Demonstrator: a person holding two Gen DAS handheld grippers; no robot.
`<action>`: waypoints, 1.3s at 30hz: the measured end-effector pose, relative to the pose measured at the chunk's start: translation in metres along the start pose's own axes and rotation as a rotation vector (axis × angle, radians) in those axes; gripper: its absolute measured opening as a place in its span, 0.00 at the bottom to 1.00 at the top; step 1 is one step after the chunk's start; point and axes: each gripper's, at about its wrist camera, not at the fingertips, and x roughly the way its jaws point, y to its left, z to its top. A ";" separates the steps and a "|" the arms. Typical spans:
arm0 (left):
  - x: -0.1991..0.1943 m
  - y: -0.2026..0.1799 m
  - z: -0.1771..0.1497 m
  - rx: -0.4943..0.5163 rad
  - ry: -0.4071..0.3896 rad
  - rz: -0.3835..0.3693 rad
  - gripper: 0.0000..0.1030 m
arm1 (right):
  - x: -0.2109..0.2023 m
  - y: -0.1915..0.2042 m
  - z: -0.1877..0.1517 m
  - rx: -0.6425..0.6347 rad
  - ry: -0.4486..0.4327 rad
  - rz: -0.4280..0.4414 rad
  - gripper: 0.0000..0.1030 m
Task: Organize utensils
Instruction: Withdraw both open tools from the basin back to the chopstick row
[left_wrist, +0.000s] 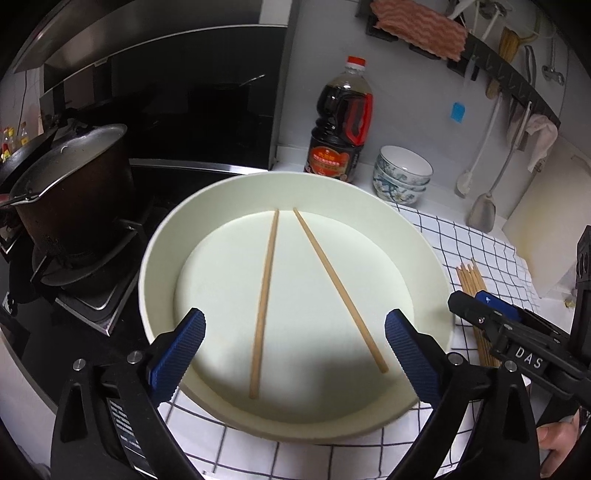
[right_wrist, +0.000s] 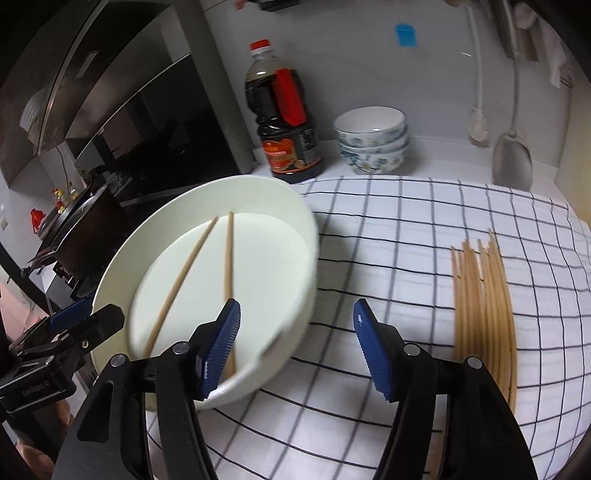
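Note:
A wide cream bowl (left_wrist: 424, 236) (right_wrist: 299, 221) rests on a checked cloth (right_wrist: 406, 229). Two wooden chopsticks (left_wrist: 264, 295) (right_wrist: 184, 273) lie loose inside it, fanned apart. My left gripper (left_wrist: 295, 354) hovers over the bowl's near rim, jaws wide open around nothing. My right gripper (right_wrist: 295, 347) hangs open over the cloth at the bowl's right edge, nothing between its blue pads (right_wrist: 369, 347). A bundle of several more chopsticks (right_wrist: 484, 295) (left_wrist: 471, 277) lies on the cloth to the right. In the left wrist view the right gripper (left_wrist: 487, 306) shows beside the bowl.
A dark soy sauce bottle (left_wrist: 341, 122) (right_wrist: 284, 122) and stacked patterned bowls (left_wrist: 402, 177) (right_wrist: 371, 140) stand by the back wall. A dark pot (left_wrist: 74, 192) sits on the stove at left. Ladles and a spatula (right_wrist: 511, 155) hang on the wall at right.

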 end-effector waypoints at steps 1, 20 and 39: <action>0.000 -0.004 -0.002 0.007 0.003 0.001 0.93 | -0.002 -0.006 -0.002 0.007 0.001 -0.005 0.59; -0.010 -0.086 -0.036 0.137 -0.025 0.006 0.94 | -0.048 -0.090 -0.019 0.088 -0.050 -0.087 0.64; 0.000 -0.141 -0.062 0.122 -0.001 0.023 0.94 | -0.034 -0.158 -0.029 0.054 0.054 -0.304 0.68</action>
